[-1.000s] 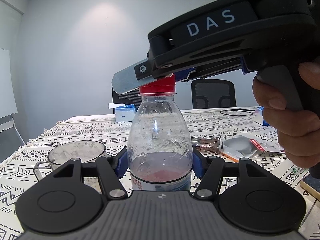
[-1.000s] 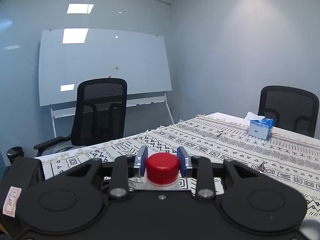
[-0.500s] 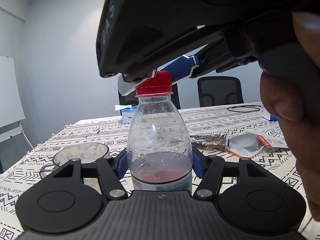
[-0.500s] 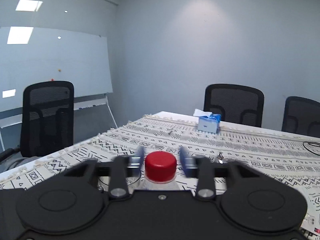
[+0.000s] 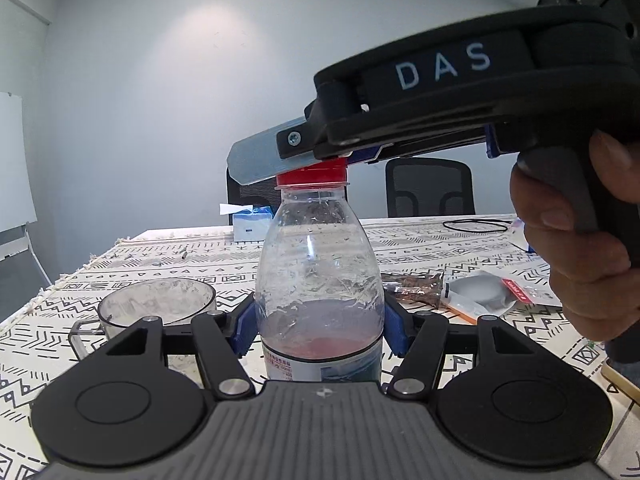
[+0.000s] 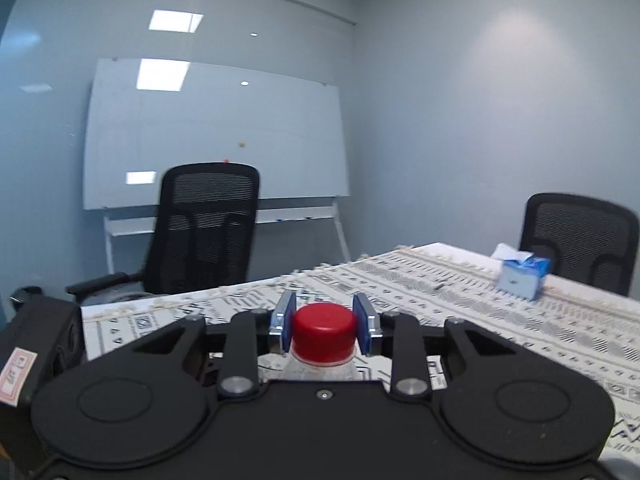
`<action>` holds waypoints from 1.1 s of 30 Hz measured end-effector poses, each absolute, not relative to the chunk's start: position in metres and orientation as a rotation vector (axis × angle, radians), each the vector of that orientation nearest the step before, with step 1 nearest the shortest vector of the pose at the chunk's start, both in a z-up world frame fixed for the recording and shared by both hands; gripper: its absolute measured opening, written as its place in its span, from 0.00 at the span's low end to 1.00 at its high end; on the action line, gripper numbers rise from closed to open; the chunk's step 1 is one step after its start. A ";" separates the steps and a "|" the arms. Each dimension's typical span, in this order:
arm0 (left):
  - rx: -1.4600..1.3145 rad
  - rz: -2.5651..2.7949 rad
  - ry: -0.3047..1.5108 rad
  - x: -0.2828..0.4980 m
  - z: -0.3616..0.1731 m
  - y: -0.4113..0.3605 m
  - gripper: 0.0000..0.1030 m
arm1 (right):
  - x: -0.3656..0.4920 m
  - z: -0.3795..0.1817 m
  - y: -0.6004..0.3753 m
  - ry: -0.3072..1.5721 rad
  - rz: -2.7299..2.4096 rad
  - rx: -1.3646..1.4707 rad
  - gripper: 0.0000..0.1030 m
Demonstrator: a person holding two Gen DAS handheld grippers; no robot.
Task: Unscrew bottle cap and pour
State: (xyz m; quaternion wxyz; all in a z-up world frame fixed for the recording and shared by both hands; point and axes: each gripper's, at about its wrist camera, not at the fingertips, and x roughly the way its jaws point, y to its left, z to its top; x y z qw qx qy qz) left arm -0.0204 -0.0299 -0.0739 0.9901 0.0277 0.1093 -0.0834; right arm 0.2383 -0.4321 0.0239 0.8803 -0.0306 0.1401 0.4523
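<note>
Swung back, right claw (image 6: 324,327) grips cap (image 6: 324,332).

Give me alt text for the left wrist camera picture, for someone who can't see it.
The left gripper clamps a clear bottle upright above a patterned table, while the right gripper grips its red cap from above. A glass cup stands to the left.

"DAS" in pale letters on side of right tool (image 5: 320,160); bottle label (image 5: 320,368) print unreadable.
</note>
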 end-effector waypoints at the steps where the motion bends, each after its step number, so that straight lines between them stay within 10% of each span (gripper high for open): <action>1: 0.059 -0.164 0.219 -0.022 -0.074 -0.030 0.57 | 0.236 0.026 -0.430 0.302 0.916 -0.050 0.33; 5: 0.083 -0.143 0.218 -0.027 -0.074 -0.032 0.56 | 0.214 0.037 -0.416 0.290 0.759 -0.026 0.47; 11: 0.101 -0.130 0.217 -0.030 -0.074 -0.034 0.56 | 0.207 0.036 -0.398 0.312 0.572 -0.063 0.32; 33: 0.107 -0.171 0.237 0.002 -0.071 -0.047 0.56 | 0.232 0.030 -0.427 0.280 0.924 -0.107 0.33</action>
